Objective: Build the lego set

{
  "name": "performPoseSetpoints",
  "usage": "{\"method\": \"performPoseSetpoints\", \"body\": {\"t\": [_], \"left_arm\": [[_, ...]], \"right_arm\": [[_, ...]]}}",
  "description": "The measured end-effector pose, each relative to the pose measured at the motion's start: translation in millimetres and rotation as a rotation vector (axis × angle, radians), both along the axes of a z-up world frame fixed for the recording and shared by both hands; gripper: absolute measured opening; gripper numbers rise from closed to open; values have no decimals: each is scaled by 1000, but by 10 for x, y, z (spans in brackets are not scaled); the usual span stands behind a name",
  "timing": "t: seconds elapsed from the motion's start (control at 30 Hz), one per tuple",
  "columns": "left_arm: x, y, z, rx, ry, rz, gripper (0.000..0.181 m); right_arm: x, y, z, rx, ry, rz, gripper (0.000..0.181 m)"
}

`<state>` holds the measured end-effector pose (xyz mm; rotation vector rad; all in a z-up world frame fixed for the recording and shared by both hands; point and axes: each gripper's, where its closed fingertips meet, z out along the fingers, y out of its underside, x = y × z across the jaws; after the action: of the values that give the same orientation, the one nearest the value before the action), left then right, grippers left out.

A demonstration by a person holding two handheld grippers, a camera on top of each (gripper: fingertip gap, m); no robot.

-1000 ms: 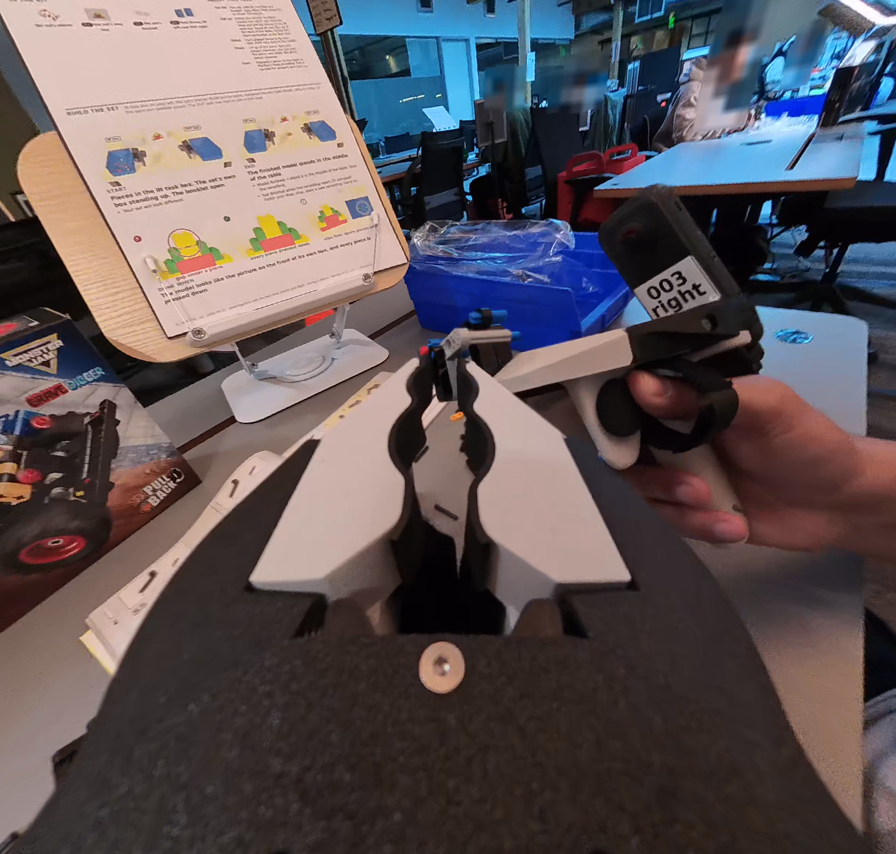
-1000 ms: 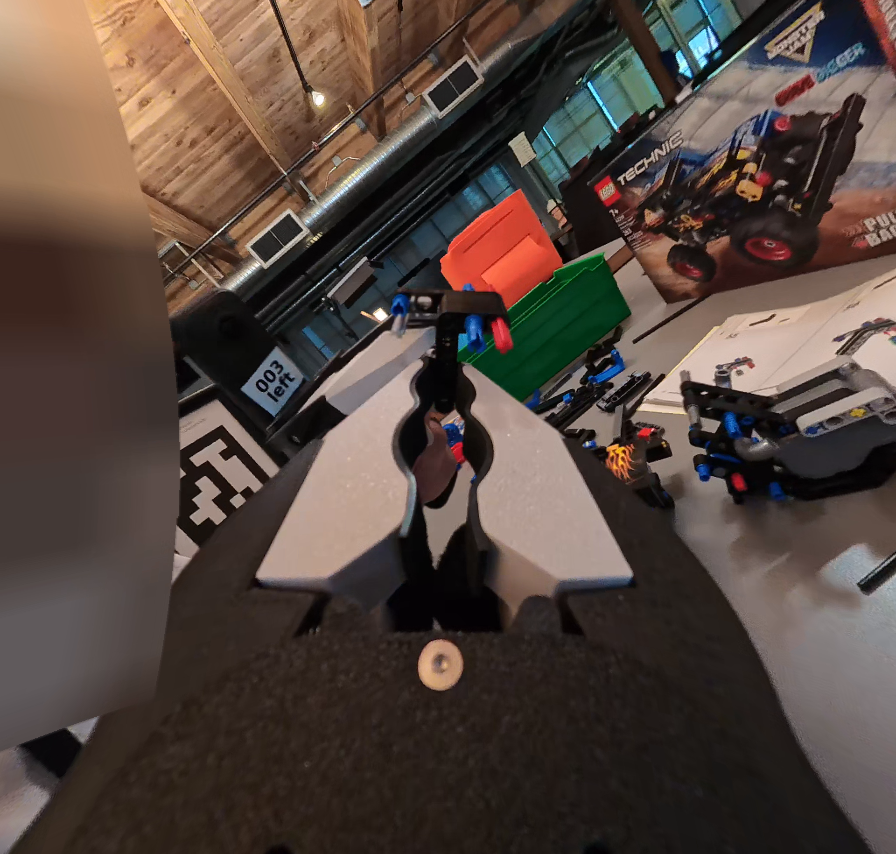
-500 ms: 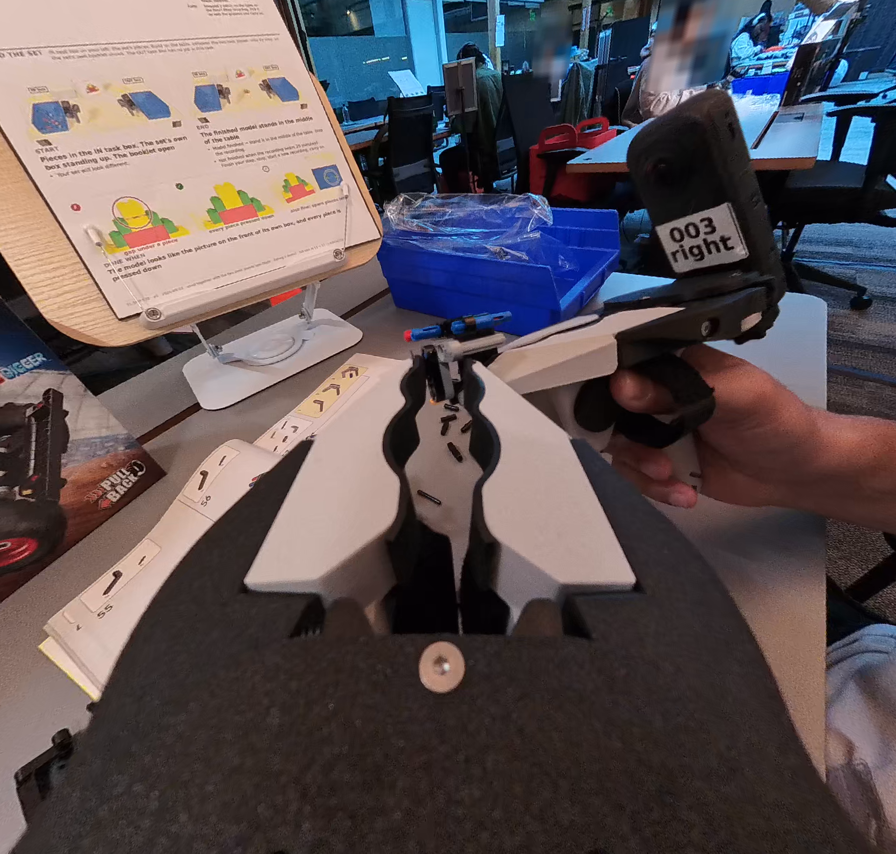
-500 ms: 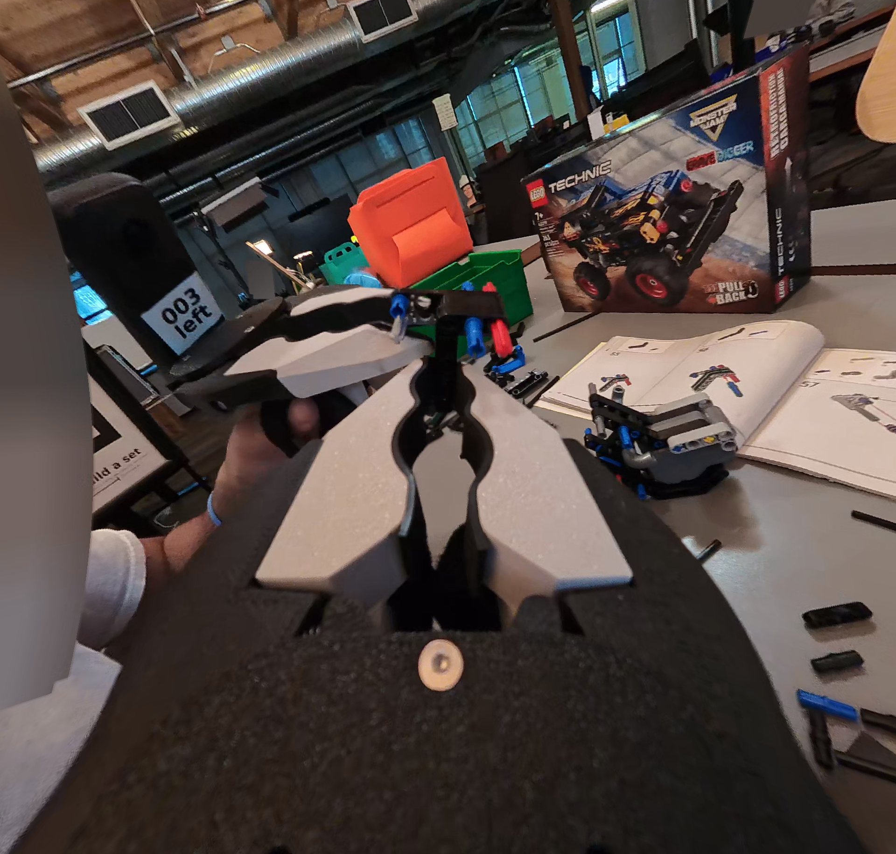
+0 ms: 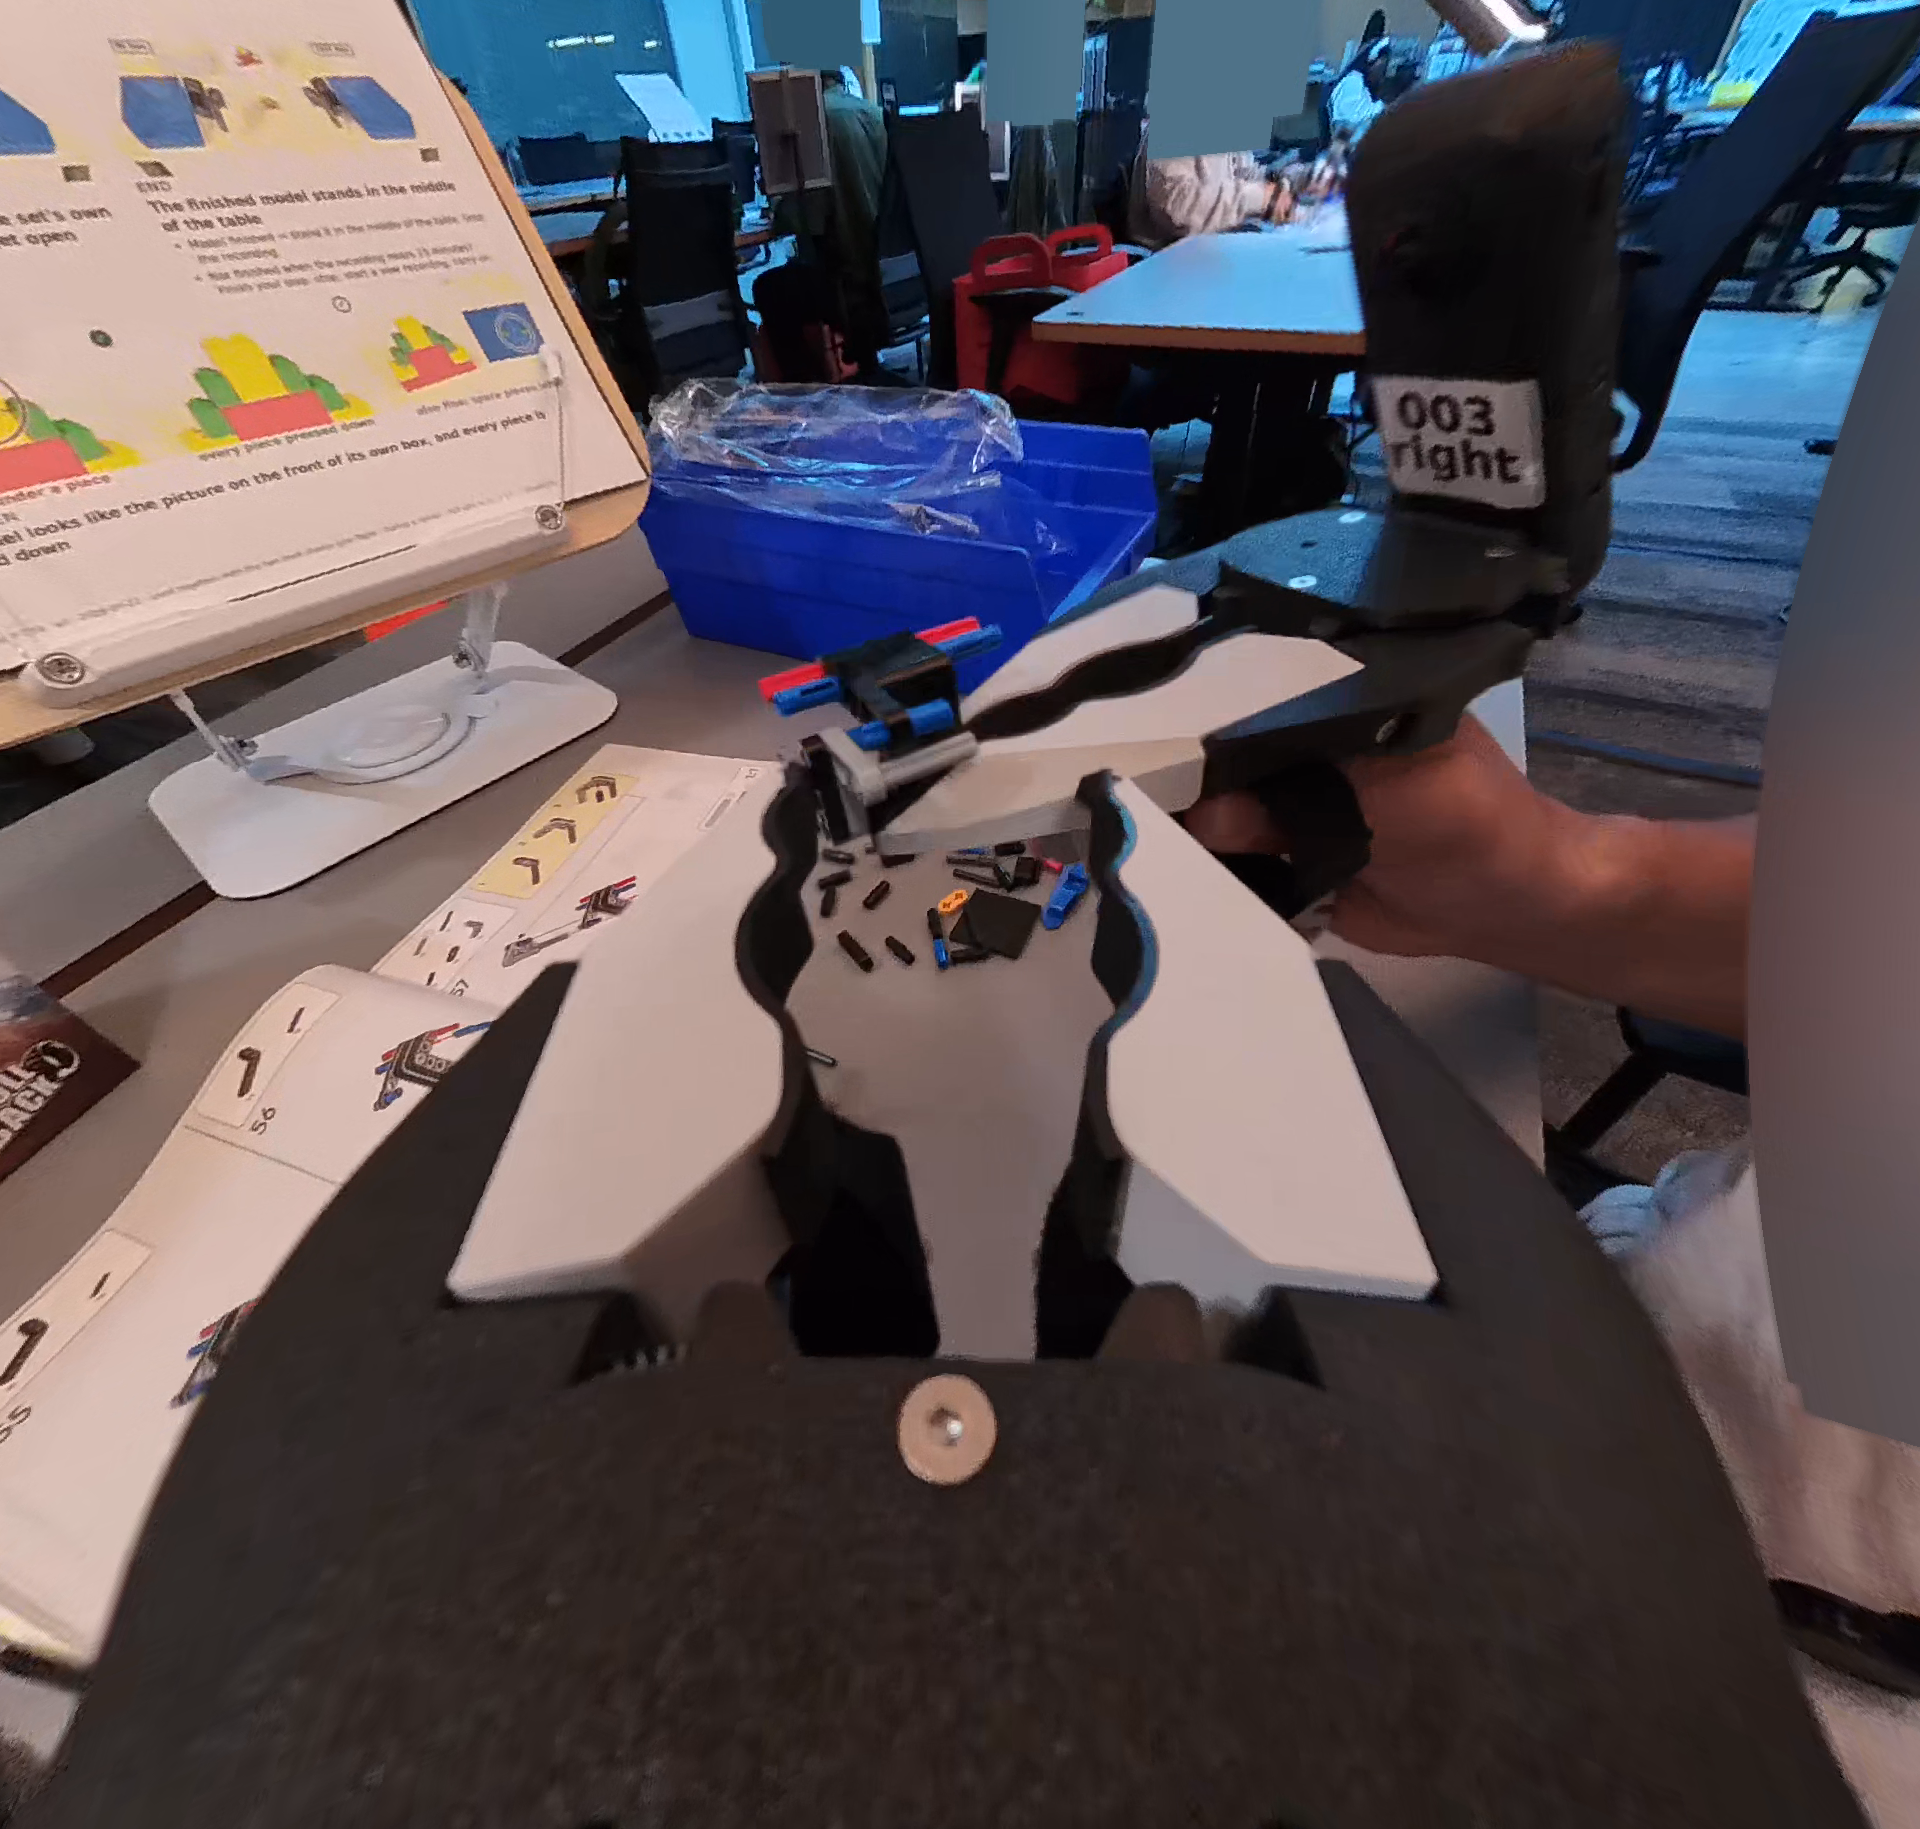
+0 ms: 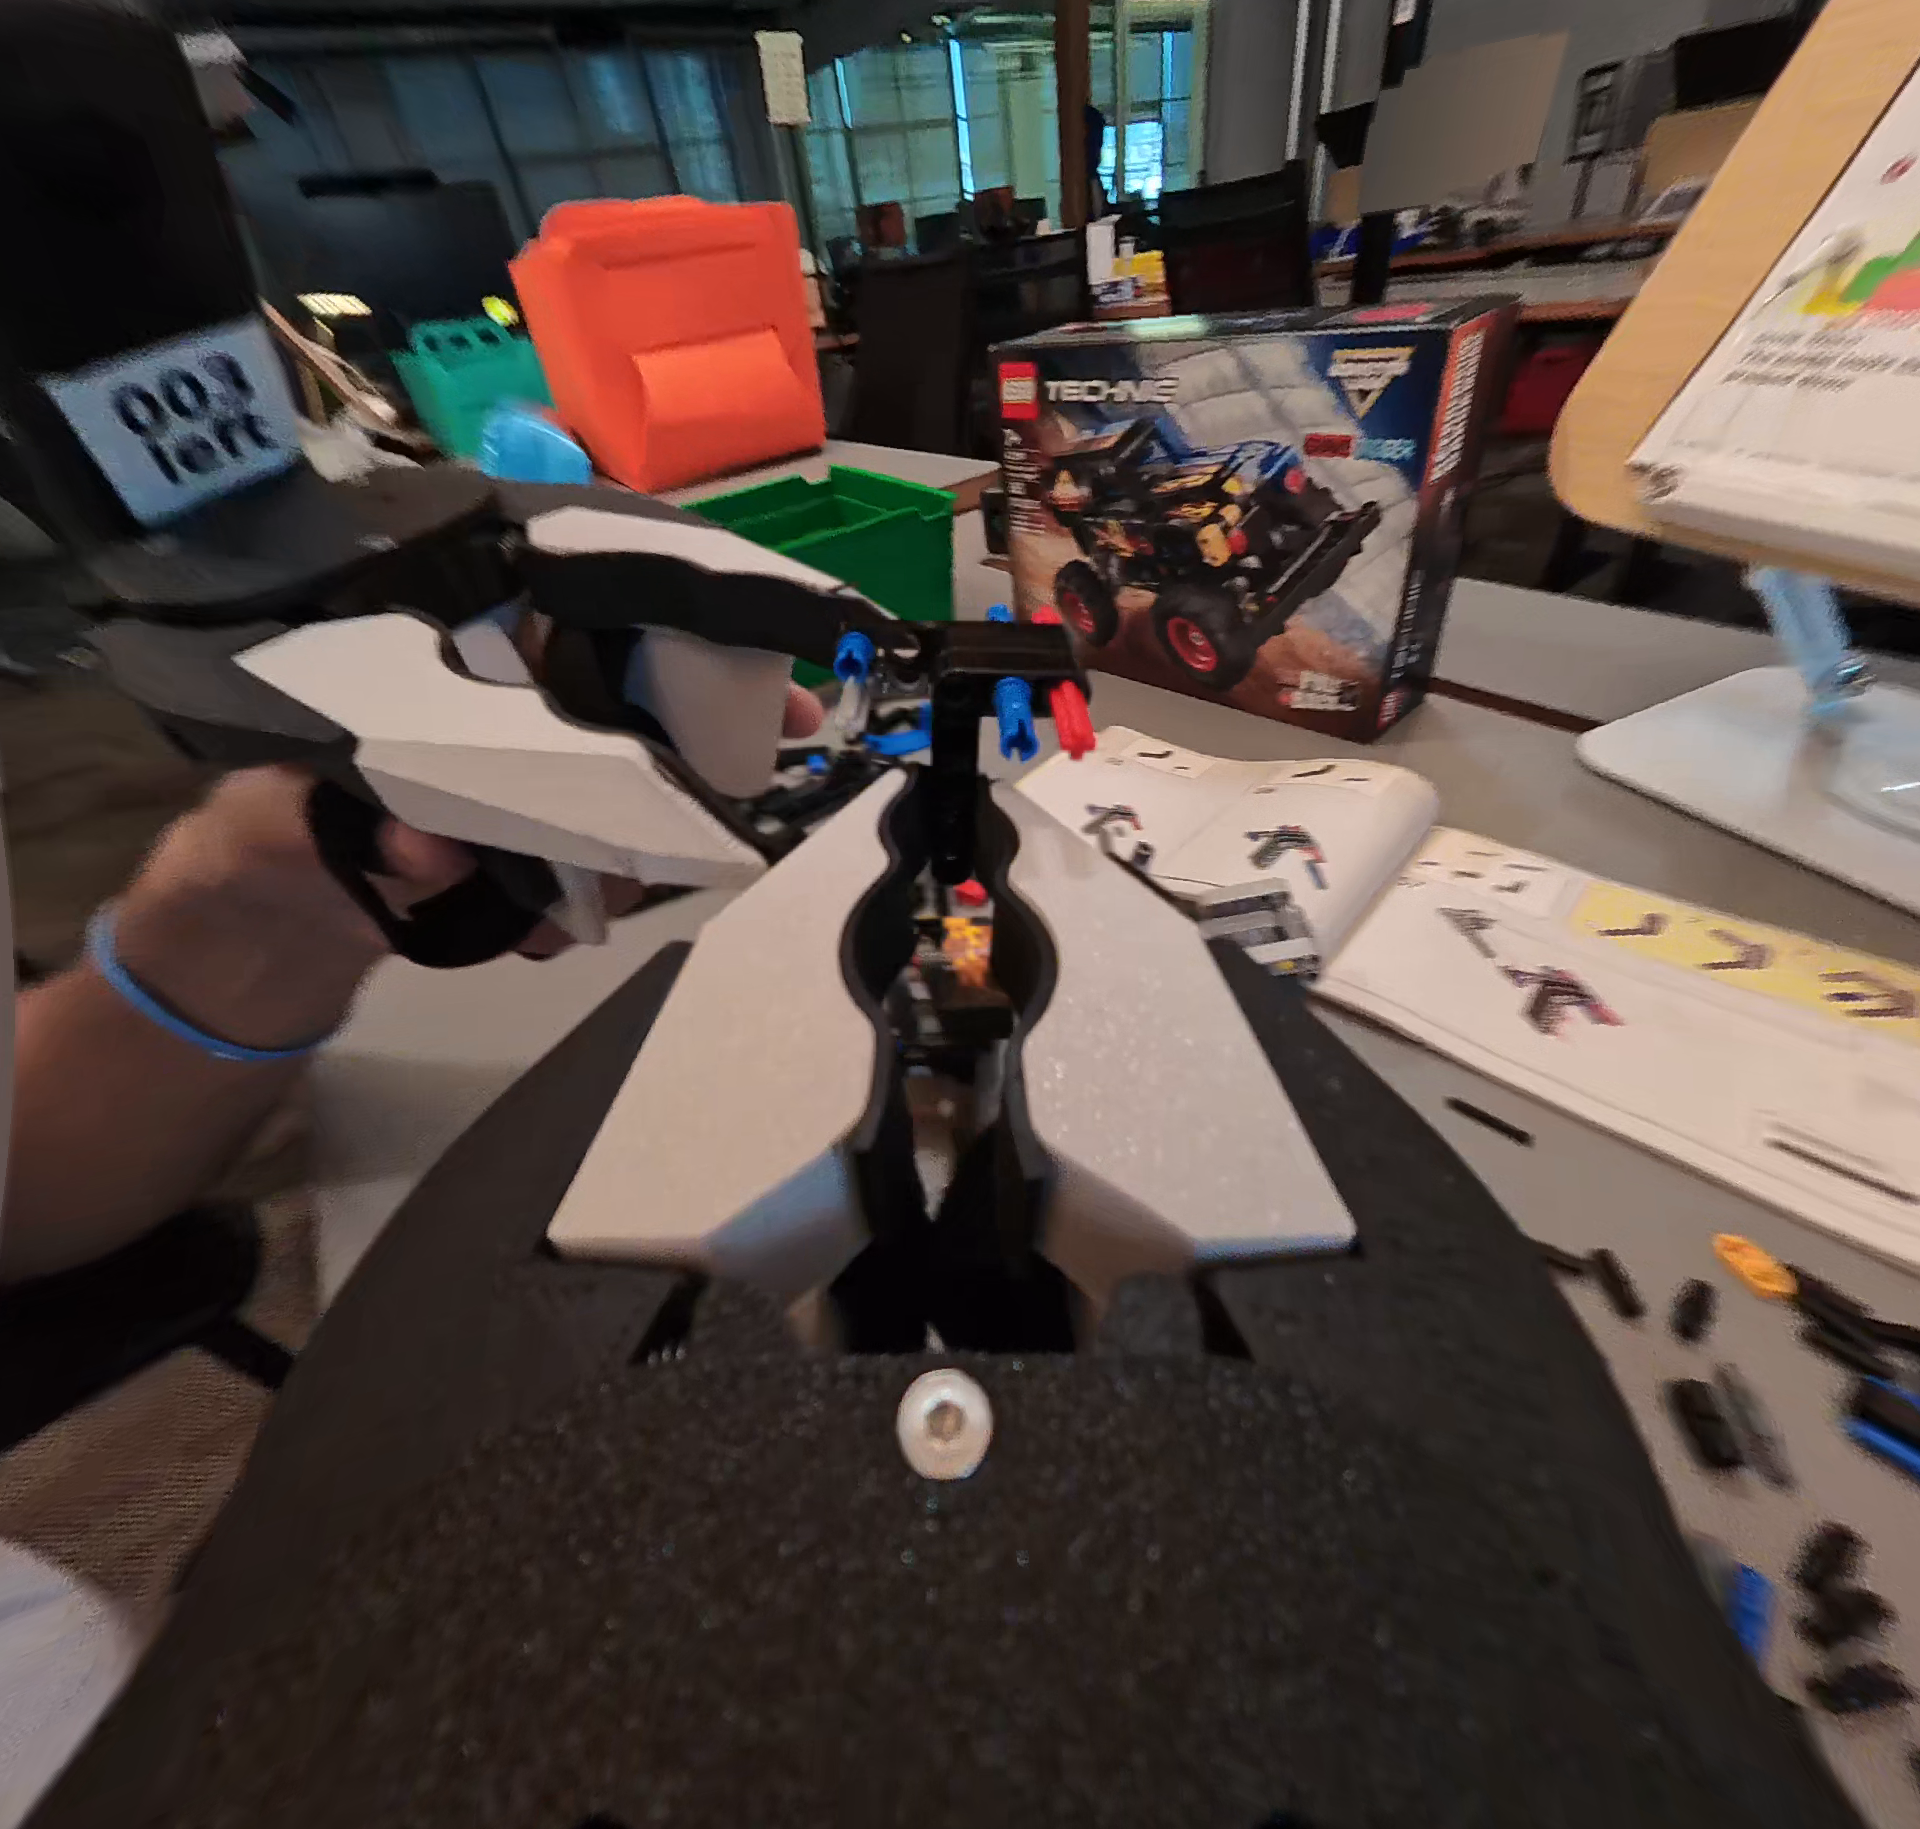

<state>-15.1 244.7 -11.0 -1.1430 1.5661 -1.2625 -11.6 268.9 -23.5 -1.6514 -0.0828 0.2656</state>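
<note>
A small black Lego assembly (image 5: 894, 699) with blue and red pins and a grey piece hangs above the table. My right gripper (image 6: 951, 792) is shut on its black beam (image 6: 954, 740); the pins stick out just past the fingertips. In the left wrist view the right gripper (image 5: 966, 730) comes in from the right with the assembly at its tip. My left gripper (image 5: 951, 803) is open, its fingers wide apart. Its left fingertip (image 5: 795, 813) is right beside the assembly's grey end. In the right wrist view the left gripper (image 6: 821, 740) reaches in from the left, open.
Loose black, blue and orange pieces (image 5: 935, 906) lie on the table below. An open instruction booklet (image 5: 582, 844) lies to the left, the set's box (image 6: 1226, 512) behind. A blue bin (image 5: 894, 553), a green bin (image 6: 862, 532) and an instruction stand (image 5: 260, 325) stand around. A partly built model (image 6: 951, 958) shows behind my right fingers. My left and right fingertips are right by each other.
My left gripper has opened wide and let go of the assembly, which it pinched a second ago. My right gripper has kept its hold. Both grippers have tilted down toward the table.
</note>
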Motion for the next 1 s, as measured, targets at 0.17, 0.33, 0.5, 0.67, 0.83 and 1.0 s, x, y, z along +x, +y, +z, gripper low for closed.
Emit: {"method": "performPoseSetpoints", "body": {"t": [0.17,0.33,0.5,0.67,0.83,1.0], "left_arm": [[4,-12,-52,-64,53,-15,47],[20,52,-111,-83,109,15,50],[-42,135,-143,-52,163,33,58],[-34,118,-24,-61,130,39,59],[-6,42,16,-4,107,44,48],[-41,55,-17,86,108,61,53]], "right_arm": [[89,16,-30,-27,-235,-107,6],[148,14,-60,-40,-471,-191,7],[118,11,-40,-10,-587,-230,7],[142,6,45,120,-931,-348,7],[119,10,0,144,-1177,-442,7],[108,-11,17,161,-1254,-464,7]]}}
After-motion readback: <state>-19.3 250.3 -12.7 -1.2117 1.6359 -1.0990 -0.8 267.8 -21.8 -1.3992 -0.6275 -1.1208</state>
